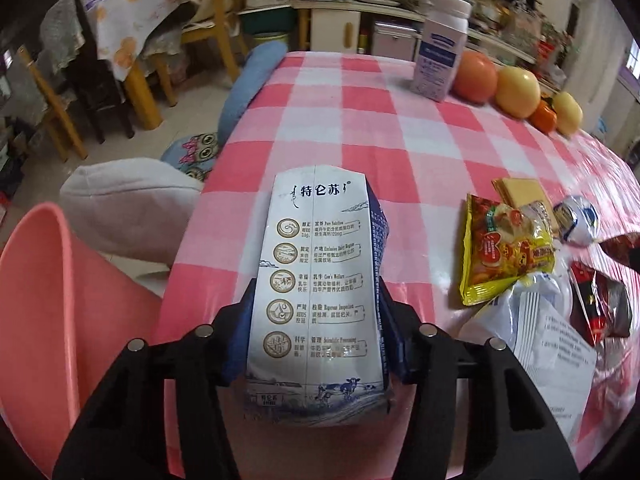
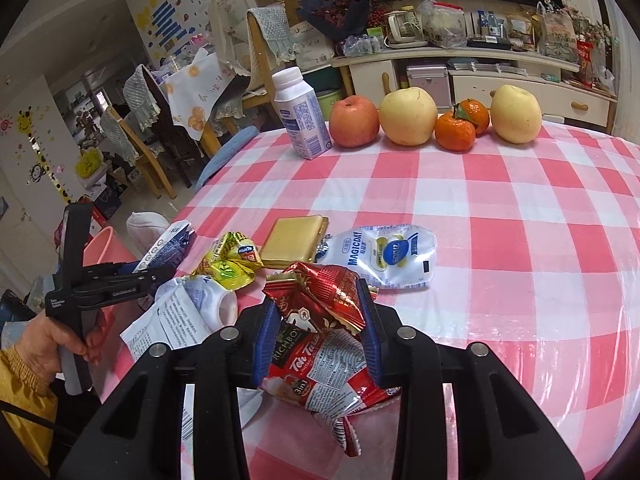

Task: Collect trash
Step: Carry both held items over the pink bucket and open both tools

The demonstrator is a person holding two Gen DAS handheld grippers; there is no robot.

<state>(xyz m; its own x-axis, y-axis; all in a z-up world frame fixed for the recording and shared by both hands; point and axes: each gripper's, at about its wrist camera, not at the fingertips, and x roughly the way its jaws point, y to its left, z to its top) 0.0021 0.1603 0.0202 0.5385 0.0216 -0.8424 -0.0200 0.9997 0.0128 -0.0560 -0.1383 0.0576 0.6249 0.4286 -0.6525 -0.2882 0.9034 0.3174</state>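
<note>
My left gripper is shut on a flattened white-and-blue milk carton, holding it above the table's left edge; the pads squeeze its sides. Beside it stands a pink bin, below and to the left. The right wrist view shows the same left gripper with the carton in a person's hand. My right gripper is shut on a crumpled red tea wrapper over the near table edge. A yellow snack wrapper, gold packet, white pouch and white printed bag lie on the pink checked cloth.
At the table's far side stand a white bottle, an apple, two pears and two tangerines. A grey cushion and wooden chairs are left of the table. Cluttered shelves line the back wall.
</note>
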